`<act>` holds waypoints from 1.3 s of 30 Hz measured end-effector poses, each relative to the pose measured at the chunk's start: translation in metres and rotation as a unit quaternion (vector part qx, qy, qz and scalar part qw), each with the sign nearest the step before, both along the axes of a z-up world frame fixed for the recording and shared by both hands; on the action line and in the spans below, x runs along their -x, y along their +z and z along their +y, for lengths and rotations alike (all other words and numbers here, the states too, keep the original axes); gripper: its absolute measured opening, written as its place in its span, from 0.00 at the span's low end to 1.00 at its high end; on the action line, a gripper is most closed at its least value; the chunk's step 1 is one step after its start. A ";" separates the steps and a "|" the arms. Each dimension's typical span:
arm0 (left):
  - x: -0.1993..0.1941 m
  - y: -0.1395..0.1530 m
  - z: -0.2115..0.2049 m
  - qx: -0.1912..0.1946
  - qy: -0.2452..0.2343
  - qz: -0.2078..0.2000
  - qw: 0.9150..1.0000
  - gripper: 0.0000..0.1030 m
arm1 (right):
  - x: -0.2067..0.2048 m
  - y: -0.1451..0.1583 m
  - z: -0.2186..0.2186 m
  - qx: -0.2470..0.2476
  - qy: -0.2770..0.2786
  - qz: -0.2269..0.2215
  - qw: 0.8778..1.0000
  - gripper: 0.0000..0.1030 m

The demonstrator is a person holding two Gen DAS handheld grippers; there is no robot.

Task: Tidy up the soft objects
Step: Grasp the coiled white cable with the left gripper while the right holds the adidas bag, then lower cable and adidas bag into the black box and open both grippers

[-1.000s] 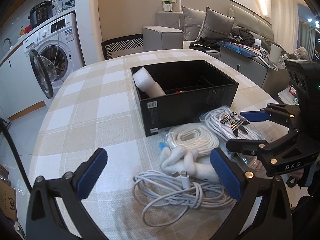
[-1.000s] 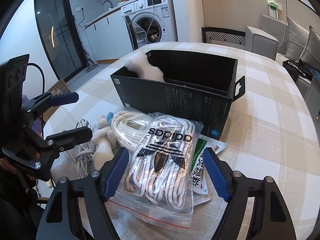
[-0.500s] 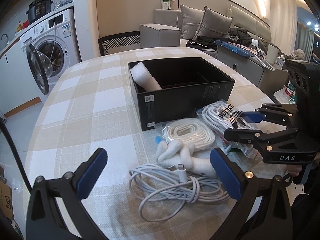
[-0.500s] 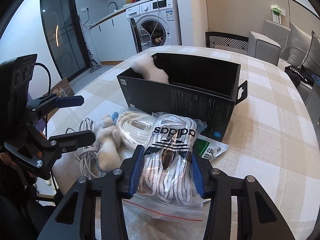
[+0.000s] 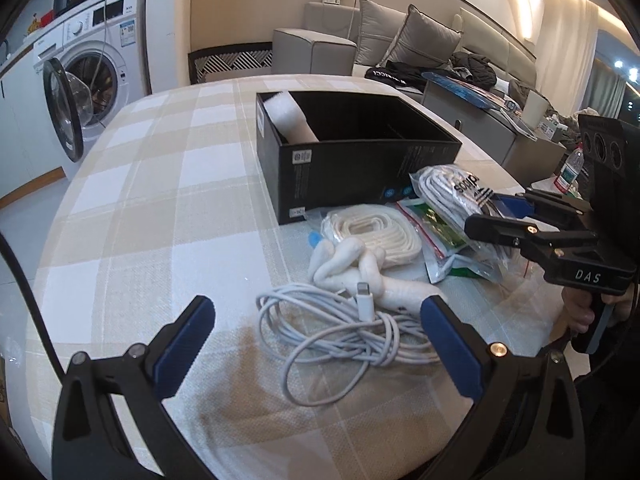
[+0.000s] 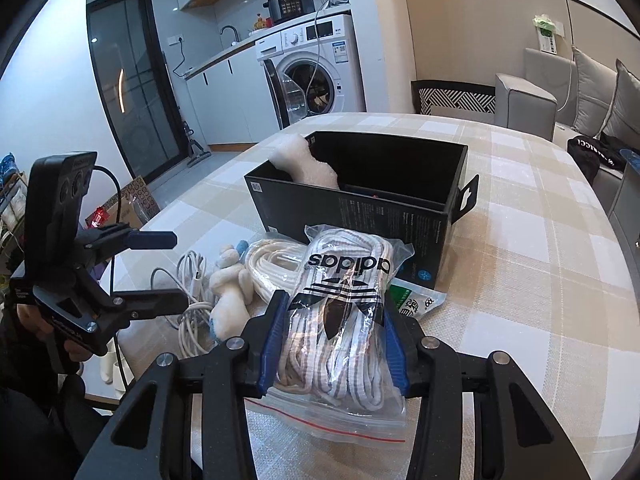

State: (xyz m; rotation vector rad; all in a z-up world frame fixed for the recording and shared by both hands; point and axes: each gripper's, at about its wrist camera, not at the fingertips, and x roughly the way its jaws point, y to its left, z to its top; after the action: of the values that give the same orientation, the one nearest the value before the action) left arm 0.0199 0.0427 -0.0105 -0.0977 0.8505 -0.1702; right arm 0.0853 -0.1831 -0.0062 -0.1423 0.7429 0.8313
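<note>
Shoelaces in a clear adidas bag (image 6: 340, 312) sit squeezed between the blue pads (image 6: 272, 340) of the right gripper (image 6: 334, 344), which is clamped on the bag from both sides near its lower half. The bag's top end leans toward the black box (image 6: 360, 208), close to the box's front wall, and its bottom edge with the red zip line spreads on the checked tablecloth (image 6: 520, 280) below the fingers. In the left wrist view the same bag (image 5: 452, 196) lies to the right of the box (image 5: 352, 168), with the right gripper (image 5: 508, 216) closed around its near end.

Beside the bag, toward the left gripper, a second clear bag holds a coil of cream rope (image 6: 272, 268), and a small white plush toy (image 6: 230, 296) lies against it. A green-printed packet (image 6: 412, 300) pokes out from under the adidas bag on the box side. A white foam piece (image 6: 304, 160) stands tilted in the box's left corner.

The left gripper (image 5: 316, 344) has its fingers spread wide apart and holds nothing; a tangled white charging cable (image 5: 344, 328) lies on the cloth between and just ahead of its blue pads (image 5: 184, 344), touching the plush toy (image 5: 352, 268)
</note>
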 end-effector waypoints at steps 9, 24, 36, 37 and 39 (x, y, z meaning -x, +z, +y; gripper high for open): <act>-0.007 -0.020 -0.002 0.009 -0.004 0.033 0.999 0.96 | 0.002 0.004 0.001 -0.002 0.005 -0.007 1.000 0.43; 0.003 -0.012 0.003 0.030 -0.003 0.016 0.999 0.61 | 0.006 0.008 0.007 -0.009 0.012 -0.019 1.000 0.43; 0.014 0.020 0.011 0.030 0.016 -0.037 0.999 0.61 | 0.008 0.022 -0.004 -0.032 0.001 -0.037 0.999 0.43; 0.013 0.025 0.010 0.030 0.018 -0.044 0.998 0.61 | 0.008 0.024 -0.005 -0.034 0.000 -0.039 0.999 0.43; 0.009 0.031 0.010 0.029 0.020 -0.053 0.998 0.62 | 0.007 0.026 -0.008 -0.038 -0.002 -0.042 0.998 0.43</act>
State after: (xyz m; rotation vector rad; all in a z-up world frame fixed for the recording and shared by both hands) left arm 0.0104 0.0526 0.0207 -0.1594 0.7375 -0.1618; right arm 0.0782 -0.1906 0.0203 -0.1067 0.6314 0.8437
